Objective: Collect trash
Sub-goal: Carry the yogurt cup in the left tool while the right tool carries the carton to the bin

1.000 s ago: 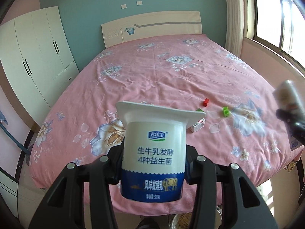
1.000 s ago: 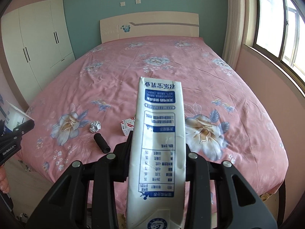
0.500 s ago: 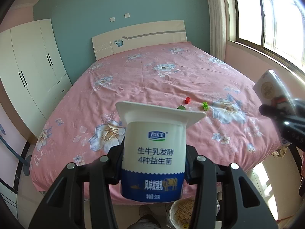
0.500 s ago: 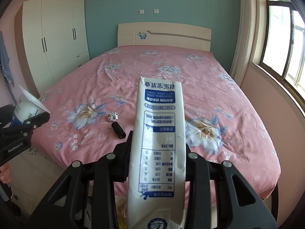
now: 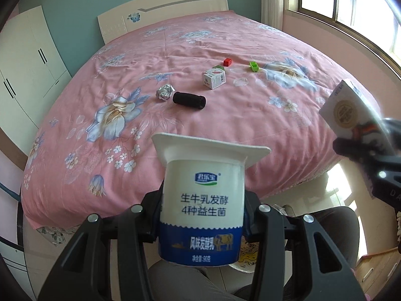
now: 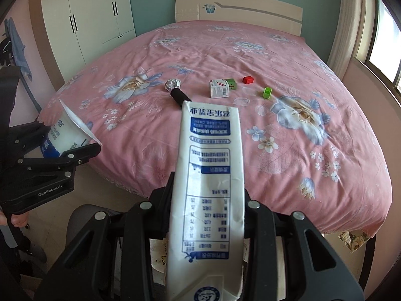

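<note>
A wide bed point(image 6: 288, 150) under a pink floral cover carries a loose row of small things — a crumpled ball of silver foil point(image 6: 173, 84) just beside a black foam cylinder point(image 5: 189, 100), a small white carton with red stripes point(image 6: 218, 88), a green block point(image 6: 231, 84) touching it, a red block point(image 6: 248, 79) and a hollow green block point(image 6: 267, 93) — all well apart from the headboard.

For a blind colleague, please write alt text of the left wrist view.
The left claw grips a white-and-blue yogurt cup over the edge of a pink floral bed. Foil ball, black cylinder and small carton lie on it.
</note>
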`<state>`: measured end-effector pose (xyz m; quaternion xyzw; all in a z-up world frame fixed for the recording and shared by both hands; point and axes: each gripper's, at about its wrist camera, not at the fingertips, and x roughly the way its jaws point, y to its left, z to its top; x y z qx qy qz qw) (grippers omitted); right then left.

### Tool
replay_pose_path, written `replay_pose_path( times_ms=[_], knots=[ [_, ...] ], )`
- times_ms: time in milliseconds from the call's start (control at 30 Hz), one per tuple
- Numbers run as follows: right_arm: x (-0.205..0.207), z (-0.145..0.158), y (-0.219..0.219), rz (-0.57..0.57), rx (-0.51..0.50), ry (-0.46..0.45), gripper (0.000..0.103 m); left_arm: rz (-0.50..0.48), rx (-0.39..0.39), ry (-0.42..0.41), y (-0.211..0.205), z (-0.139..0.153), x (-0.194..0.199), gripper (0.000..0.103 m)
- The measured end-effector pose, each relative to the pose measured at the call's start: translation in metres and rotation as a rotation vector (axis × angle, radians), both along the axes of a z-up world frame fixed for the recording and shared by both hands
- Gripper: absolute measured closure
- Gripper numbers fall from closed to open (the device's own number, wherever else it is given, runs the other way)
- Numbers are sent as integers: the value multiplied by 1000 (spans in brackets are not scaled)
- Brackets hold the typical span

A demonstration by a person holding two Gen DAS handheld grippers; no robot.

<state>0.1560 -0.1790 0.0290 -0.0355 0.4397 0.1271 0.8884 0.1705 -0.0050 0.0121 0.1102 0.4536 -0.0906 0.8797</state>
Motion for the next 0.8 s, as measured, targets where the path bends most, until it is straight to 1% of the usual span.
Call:
replay_pose_path(
  times_ms=[167, 400, 667, 800],
  knots=[
    [-11, -51, 4, 19, -14, 88, 67, -20, 25, 86, -8, -46, -3, 54],
    [-19, -114, 11, 39, -6, 211, 67, -48, 32, 195, -17, -103, -10, 54],
    [-28, -175, 13, 39, 10, 332, 67, -72, 55, 305, -29, -156, -14, 54],
    [-31, -202, 14, 37, 20, 388, 66, -72, 45, 366, -33, -181, -14, 54]
  ],
)
